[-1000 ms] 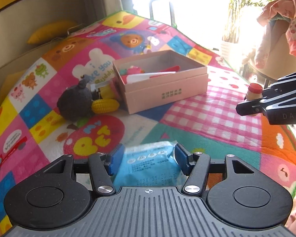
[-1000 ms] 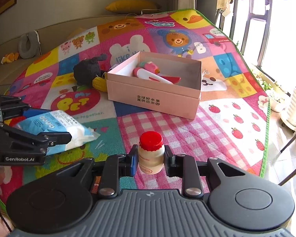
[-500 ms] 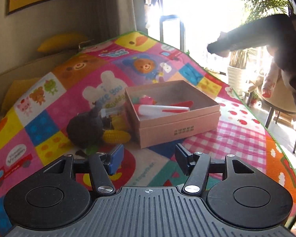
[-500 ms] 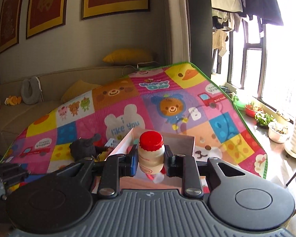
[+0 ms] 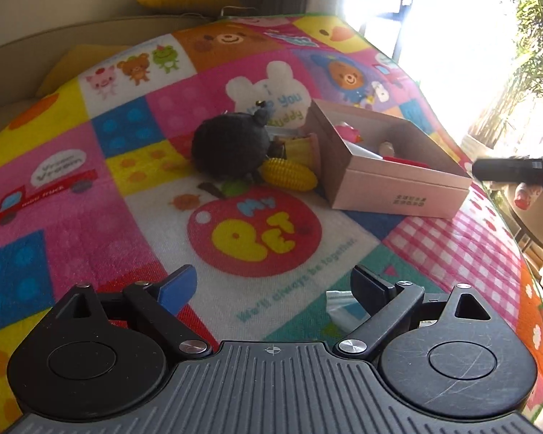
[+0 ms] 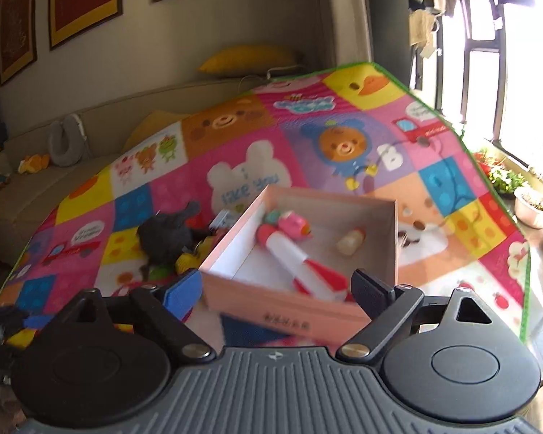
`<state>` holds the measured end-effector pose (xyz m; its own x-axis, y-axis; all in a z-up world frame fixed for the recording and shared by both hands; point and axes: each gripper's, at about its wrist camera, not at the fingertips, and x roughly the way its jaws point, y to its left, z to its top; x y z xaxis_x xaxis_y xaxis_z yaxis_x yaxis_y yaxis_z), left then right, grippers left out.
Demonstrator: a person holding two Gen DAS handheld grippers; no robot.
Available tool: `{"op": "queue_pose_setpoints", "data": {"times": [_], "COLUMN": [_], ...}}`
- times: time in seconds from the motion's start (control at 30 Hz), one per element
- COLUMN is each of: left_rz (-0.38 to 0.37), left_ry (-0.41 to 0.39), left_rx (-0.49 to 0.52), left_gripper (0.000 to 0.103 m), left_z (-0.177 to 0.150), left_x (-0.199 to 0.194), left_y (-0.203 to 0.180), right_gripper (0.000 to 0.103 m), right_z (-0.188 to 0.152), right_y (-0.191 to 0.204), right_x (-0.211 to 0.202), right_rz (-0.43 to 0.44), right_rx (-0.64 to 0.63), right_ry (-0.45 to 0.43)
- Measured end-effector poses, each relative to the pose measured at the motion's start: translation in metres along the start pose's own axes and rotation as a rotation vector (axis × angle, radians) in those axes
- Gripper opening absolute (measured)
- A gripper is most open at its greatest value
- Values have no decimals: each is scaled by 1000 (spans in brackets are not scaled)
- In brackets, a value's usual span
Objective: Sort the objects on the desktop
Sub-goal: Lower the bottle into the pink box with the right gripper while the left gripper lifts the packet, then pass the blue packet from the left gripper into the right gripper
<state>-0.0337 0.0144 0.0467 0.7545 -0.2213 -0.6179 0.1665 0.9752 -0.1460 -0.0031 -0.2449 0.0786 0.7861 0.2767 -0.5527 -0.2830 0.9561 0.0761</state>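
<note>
Pink cardboard box (image 6: 300, 311) now contains the small red-capped bottle (image 6: 350, 241). Right gripper (image 6: 277, 289) and left gripper (image 5: 271, 285) are both opening, jaws empty. Outstanding: black plush toy (image 5: 231, 146), toy corn (image 5: 289, 174) and blue wipes packet (image 5: 344, 311), all on the mat.

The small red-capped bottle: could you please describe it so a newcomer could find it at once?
Start at the pink cardboard box on the colourful play mat. Inside it, toward the far right corner, the small bottle lies on its side on the box floor. Unlike the long white-and-red tube and the pink toy beside it, it is short, cream-coloured and red-capped.
</note>
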Motion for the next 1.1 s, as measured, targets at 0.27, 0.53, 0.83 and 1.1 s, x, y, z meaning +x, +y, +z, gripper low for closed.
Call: {"op": "queue_pose_setpoints", "data": {"times": [0.27,0.53,0.83,1.1], "left_rz": [-6,116,30,-68], "left_ry": [-41,-35,-11,15], "left_rx": [107,-38,14,103], "left_gripper": [98,101,102,103], "left_z": [-14,-12,-11,-7], "left_x": [-27,-44,-28,11], "left_y": [-15,32,2,-38], "right_gripper": [95,93,57,56], "right_z": [-72,-80,-77,2], "right_y": [47,92,99,26], "right_x": [-5,29,12,-32], "right_rz": [172,254,153,-98], "right_rx": [85,124,-38,-81], "right_ry": [215,332,322,-13]}}
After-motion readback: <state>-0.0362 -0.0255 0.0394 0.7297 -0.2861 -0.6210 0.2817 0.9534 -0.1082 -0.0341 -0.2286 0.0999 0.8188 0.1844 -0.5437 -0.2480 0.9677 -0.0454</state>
